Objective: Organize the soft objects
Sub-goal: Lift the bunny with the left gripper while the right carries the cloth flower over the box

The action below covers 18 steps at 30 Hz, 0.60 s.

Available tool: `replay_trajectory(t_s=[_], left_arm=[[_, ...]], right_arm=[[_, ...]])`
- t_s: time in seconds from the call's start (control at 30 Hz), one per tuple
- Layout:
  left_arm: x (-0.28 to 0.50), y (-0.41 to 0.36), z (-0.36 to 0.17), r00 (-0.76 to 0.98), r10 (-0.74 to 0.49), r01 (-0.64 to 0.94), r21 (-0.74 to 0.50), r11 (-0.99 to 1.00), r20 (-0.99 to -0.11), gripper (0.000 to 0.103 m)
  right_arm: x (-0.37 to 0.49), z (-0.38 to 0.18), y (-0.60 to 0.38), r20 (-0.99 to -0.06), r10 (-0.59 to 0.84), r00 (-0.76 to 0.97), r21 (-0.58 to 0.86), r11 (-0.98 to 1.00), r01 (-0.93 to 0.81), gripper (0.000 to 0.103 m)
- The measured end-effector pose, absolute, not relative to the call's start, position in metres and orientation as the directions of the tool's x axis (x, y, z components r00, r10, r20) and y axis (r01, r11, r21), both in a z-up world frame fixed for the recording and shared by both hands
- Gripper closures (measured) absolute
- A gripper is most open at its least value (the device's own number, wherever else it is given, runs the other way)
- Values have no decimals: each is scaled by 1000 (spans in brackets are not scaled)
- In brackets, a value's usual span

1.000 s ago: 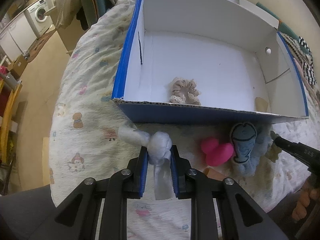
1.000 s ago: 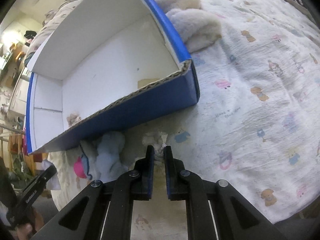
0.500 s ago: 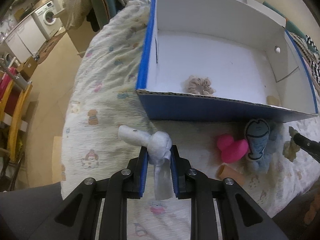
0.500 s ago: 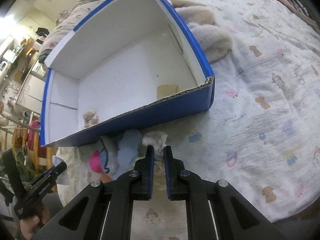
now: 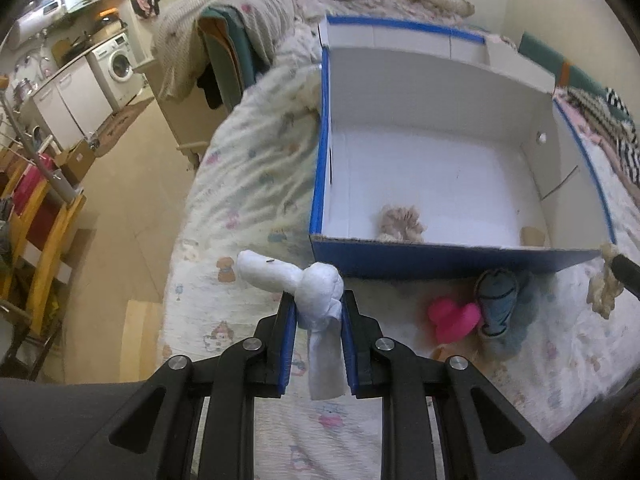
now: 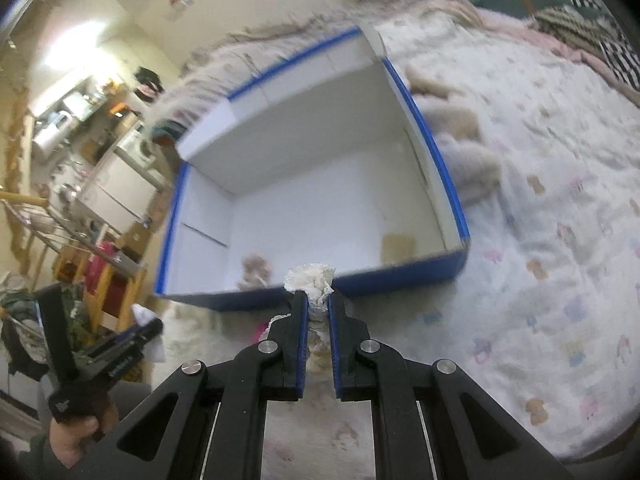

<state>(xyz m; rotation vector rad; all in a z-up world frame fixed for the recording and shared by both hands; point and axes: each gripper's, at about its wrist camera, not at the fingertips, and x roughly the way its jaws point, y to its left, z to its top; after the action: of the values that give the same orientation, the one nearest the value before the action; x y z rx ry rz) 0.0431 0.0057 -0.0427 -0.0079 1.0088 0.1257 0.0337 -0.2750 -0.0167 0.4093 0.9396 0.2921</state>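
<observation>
My left gripper (image 5: 318,308) is shut on a knotted white cloth (image 5: 316,292) and holds it above the bed, short of the near left corner of the blue-and-white box (image 5: 440,258). My right gripper (image 6: 318,304) is shut on a cream scrunchie (image 6: 312,280), lifted near the box's front wall (image 6: 360,280); it also shows in the left wrist view (image 5: 606,284). A beige scrunchie (image 5: 402,222) lies inside the box (image 6: 254,270). A pink duck toy (image 5: 454,318) and a blue fish plush (image 5: 498,304) lie on the bed in front of the box.
The bed has a patterned quilt (image 6: 540,240). A fluffy cream blanket (image 6: 460,148) lies against the box's right side. A tan patch (image 6: 398,246) marks the box floor. To the left the bed ends above the floor (image 5: 120,216), with a washing machine (image 5: 120,66) beyond.
Both grippers have risen and pulled back from the box, each still holding its item. The cream scrunchie has left the quilt and hangs in the air.
</observation>
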Motion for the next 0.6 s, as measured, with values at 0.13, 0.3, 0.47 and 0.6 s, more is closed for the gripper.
replay_trajectory(t_s=[0.13, 0.3, 0.47, 0.6], left_arm=[[37, 0, -29, 564, 106, -107, 54, 993, -819, 84], [37, -7, -11, 588, 89, -93, 41, 995, -804, 84], [48, -12, 0, 597, 79, -84, 36, 996, -798, 84], [60, -17, 5, 602, 73, -68, 40, 997, -795, 84]], right_arm=[[35, -4, -270, -684, 432, 588, 474, 876, -92, 91], [35, 7, -267, -655, 442, 613, 481, 869, -112, 91], [40, 13, -264, -640, 443, 628, 474, 871, -132, 91], [49, 14, -264, -641, 444, 627, 467, 873, -141, 91]])
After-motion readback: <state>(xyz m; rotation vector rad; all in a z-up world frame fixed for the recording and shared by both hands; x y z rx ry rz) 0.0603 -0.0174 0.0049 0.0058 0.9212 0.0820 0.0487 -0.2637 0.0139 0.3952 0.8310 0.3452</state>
